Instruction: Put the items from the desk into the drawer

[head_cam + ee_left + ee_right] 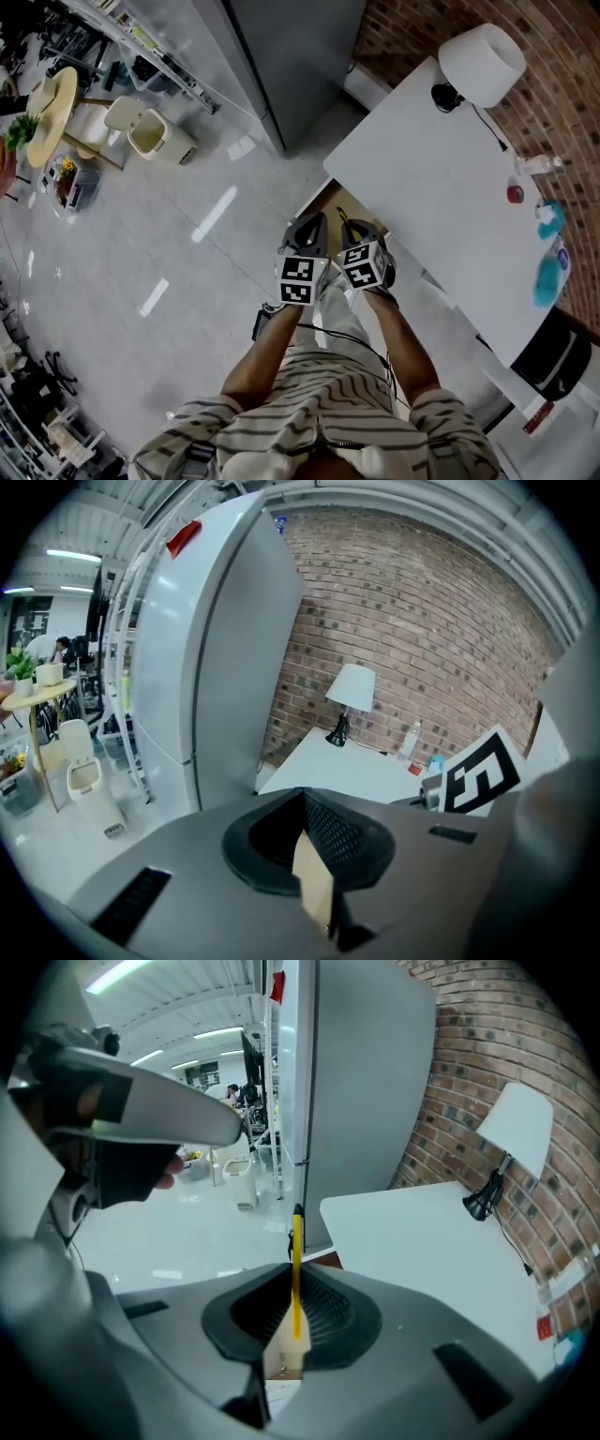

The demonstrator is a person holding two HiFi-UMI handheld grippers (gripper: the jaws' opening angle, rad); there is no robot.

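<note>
My right gripper [292, 1309] is shut on a thin yellow pen [296, 1251] with a black tip, which sticks straight out past the jaws. In the head view both grippers hang side by side over the open wooden drawer [361, 205] under the white desk [422, 187], the left gripper [309, 232] just left of the right gripper [357, 236]. The left gripper [306, 797] has its pads meeting at the tip with nothing between them. More items lie at the desk's far edge: a clear bottle [539, 165], a small red thing [515, 194] and teal things [547, 270].
A white lamp [481, 61] stands on the desk's far corner by the brick wall [562, 84]. A tall grey cabinet [291, 56] stands left of the desk. A bin [159, 139] and shelving sit across the shiny floor.
</note>
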